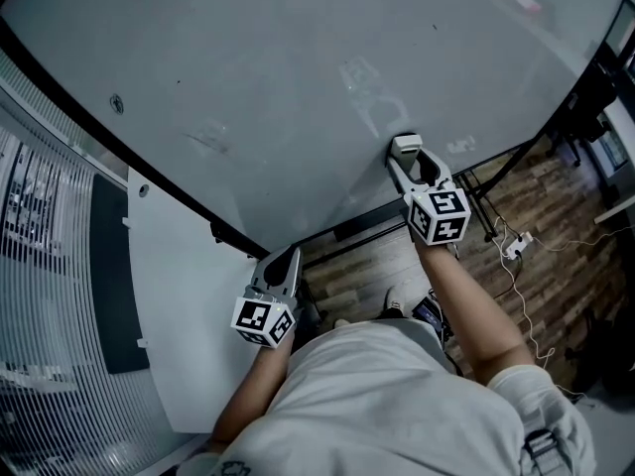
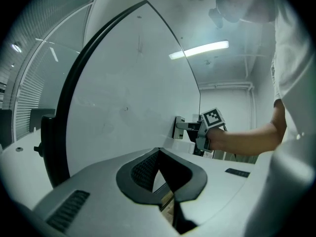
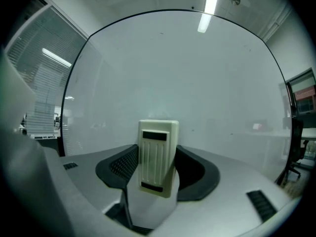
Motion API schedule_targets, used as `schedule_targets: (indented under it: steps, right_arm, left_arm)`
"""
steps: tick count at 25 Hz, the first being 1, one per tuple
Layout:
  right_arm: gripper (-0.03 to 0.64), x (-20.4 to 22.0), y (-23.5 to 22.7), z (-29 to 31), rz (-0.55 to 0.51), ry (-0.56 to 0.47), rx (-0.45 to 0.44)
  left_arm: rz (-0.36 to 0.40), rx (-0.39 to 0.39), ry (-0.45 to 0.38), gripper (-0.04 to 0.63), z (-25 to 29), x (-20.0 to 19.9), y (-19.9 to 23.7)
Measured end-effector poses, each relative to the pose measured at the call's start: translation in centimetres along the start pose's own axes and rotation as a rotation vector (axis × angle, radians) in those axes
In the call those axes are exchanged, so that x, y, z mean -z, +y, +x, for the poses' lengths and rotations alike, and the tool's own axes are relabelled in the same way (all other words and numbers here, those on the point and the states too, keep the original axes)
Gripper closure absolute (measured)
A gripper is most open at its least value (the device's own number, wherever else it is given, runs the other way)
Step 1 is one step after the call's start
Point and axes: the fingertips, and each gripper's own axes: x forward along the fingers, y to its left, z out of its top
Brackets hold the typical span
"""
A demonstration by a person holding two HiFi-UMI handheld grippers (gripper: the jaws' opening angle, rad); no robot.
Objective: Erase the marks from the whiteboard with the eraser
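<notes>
Nearest the body, the left gripper [image 1: 285,263] hangs low by the person's waist with its jaws together and nothing between them. It steadies nothing, so a hard push could, I judge, rock or shift the whiteboard [image 1: 298,58] on its stand. Farther out, the right gripper [image 1: 411,164] has its jaws clamped on the eraser [image 3: 158,157]. The likelier trouble is there. The pads seem to hold only the eraser's lower part by its two narrow sides, and it sits slightly tilted, so the drag of a firm stroke could twist it in the grip, lift one edge of the felt off the surface, or work it loose until it drops. The eraser stands between the two jaws with its ribbed back toward the camera and its upper end reaching past their tips. Its far face appears to press on the whiteboard near the lower edge. Beyond it, just above on the board, lie the faint grey marks [image 1: 369,95], with a thin smear [image 1: 212,138] well off to the left; a light or skewed pass would probably leave such pale residue behind.
</notes>
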Motion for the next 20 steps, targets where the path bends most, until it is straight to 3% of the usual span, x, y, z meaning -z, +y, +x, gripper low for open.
schedule_targets:
  steps: [6, 14, 20]
  right_arm:
    - [0.382, 0.0, 8.3, 0.9, -0.036, -0.007, -0.076]
    - [0.382, 0.2, 20.3, 2.1, -0.076, 0.015, -0.262]
    - [0.38, 0.9, 29.2, 2.5, -0.188, 0.052, -0.415]
  left_arm:
    - [0.017, -0.017, -0.016, 0.589, -1.7, -0.5, 0.7]
    - [0.006, -0.083, -0.026, 0.588, -4.7, -0.5, 2.1]
    - [0.0, -0.146, -0.037, 0.589, -6.9, -0.6, 3.3]
